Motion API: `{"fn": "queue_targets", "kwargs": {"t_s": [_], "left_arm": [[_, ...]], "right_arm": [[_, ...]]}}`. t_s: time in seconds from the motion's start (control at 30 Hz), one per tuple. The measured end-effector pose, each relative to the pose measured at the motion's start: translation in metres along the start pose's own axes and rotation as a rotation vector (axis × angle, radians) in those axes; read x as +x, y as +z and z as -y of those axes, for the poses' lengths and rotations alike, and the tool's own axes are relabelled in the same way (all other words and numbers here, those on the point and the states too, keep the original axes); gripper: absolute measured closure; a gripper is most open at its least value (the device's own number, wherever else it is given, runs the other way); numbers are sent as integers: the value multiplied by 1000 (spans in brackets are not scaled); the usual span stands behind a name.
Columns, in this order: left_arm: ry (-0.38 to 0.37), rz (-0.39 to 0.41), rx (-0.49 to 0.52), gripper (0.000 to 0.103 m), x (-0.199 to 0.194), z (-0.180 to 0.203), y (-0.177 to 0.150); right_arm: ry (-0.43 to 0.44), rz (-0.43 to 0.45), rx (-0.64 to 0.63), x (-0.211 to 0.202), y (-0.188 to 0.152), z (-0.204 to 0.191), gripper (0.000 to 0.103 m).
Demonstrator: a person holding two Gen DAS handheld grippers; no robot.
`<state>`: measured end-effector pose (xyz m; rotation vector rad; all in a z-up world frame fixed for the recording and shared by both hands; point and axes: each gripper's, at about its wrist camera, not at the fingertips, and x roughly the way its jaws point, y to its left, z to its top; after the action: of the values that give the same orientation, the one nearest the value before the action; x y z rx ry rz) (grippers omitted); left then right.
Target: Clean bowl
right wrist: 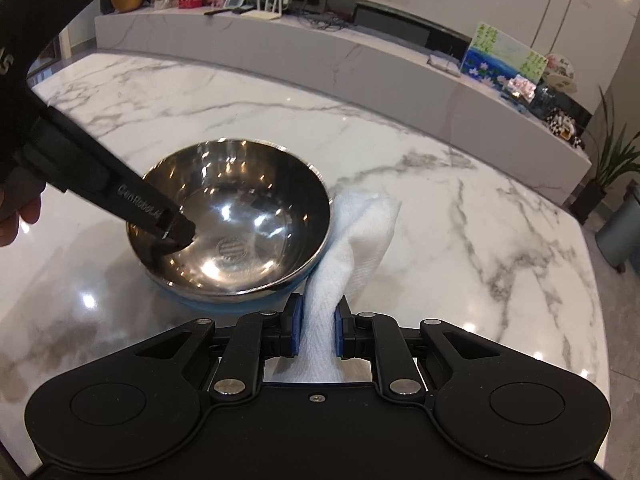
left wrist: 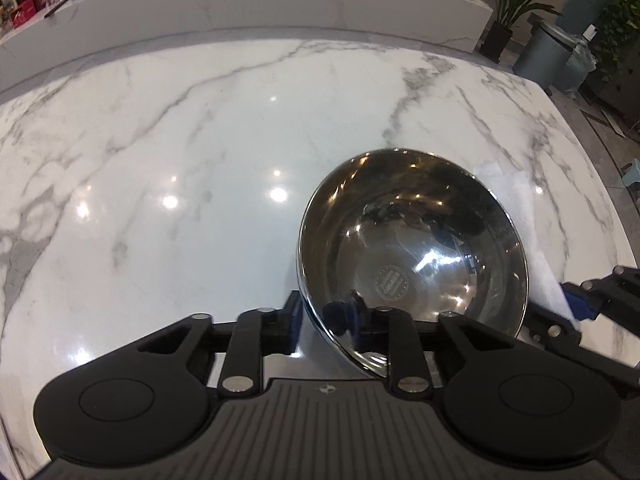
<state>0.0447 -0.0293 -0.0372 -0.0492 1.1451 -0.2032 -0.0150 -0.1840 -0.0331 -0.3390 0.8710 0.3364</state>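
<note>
While a white cloth (right wrist: pixel 352 240) is being pinched between the blue pads of the right gripper (right wrist: pixel 316 330), a stainless steel bowl (right wrist: pixel 236 220) is sitting upright on the marbled tabletop (right wrist: pixel 460 208), just to the left of the cloth. The left gripper (left wrist: pixel 334 320) is straddling the bowl's near-left rim, one finger outside the wall and the other inside, and is clamped on that rim as far as both wrist views show, steadying the bowl. A person's hand (right wrist: pixel 16 212) is showing at the left edge of the right wrist view, behind the left tool. The cloth is lying bunched against the outside of the bowl's right wall, with its free end draped on the tabletop; none of it is reaching inside the bowl at this moment.

The bowl's interior is shining brightly, mirroring ceiling lights and a round stamp on its base, and no food, liquid or smear is showing on the metal, though glare could be masking a thin film. On that evidence the scene is fitting two readings: a bowl held ready with the cloth about to go in, or a bowl already wiped with the cloth drawn back out. What is settled is only this: the bowl is being gripped, the cloth is being held, and the two are touching at the outer wall.
</note>
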Motion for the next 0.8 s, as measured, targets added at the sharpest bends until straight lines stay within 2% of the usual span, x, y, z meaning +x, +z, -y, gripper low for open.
{"fn": "queue_targets", "kwargs": {"t_s": [0.07, 0.33, 0.4, 0.5, 0.63, 0.8], "left_arm": [[1, -9, -6, 65, 1, 0, 0], [-8, -28, -23, 67, 3, -2, -2], [-15, -21, -22, 74, 2, -3, -2], [-11, -7, -11, 76, 1, -2, -3], [-19, 35, 7, 84, -3, -1, -1], [-32, 36, 18, 83, 0, 2, 0]], "right_arm": [[15, -23, -19, 3, -1, -4, 89], [61, -79, -77, 10, -5, -17, 89], [47, -66, -58, 9, -4, -13, 89], [19, -21, -27, 3, -1, -5, 89], [-8, 31, 8, -6, 3, 6, 89], [-10, 22, 4, -5, 2, 10, 89]]}}
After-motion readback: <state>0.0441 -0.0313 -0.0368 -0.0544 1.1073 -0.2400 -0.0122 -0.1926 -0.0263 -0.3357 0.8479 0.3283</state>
